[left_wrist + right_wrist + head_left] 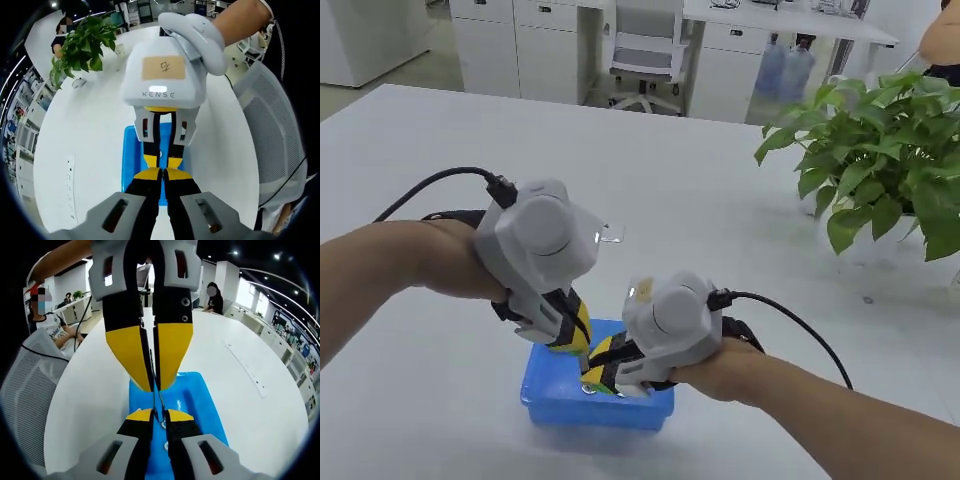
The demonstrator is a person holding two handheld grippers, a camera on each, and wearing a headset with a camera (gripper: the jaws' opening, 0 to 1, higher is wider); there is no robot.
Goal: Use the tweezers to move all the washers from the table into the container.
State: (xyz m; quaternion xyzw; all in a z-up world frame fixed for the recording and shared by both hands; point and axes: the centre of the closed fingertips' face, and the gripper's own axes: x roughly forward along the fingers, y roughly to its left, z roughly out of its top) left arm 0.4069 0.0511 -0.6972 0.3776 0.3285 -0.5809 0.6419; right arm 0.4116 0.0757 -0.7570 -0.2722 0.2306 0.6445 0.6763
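A blue container [560,400] sits on the white table [720,200], and both grippers point down into it, tip to tip. The left gripper [570,338] comes in from the left. In the right gripper view its jaws hang from the top, nearly closed on thin metal tweezers [152,371]. The right gripper [159,416] meets it from below, its yellow pads [180,416] pressed on the same tweezers. Small silvery washers [163,425] lie on the container floor [192,395] by the tweezer tip. In the left gripper view the left gripper [162,173] is closed over the container [130,160].
A potted plant [880,150] stands at the table's right side. A pale strip [245,367] lies flat on the table beyond the container. A mesh office chair [270,125] is beside the table, and people sit at desks in the background.
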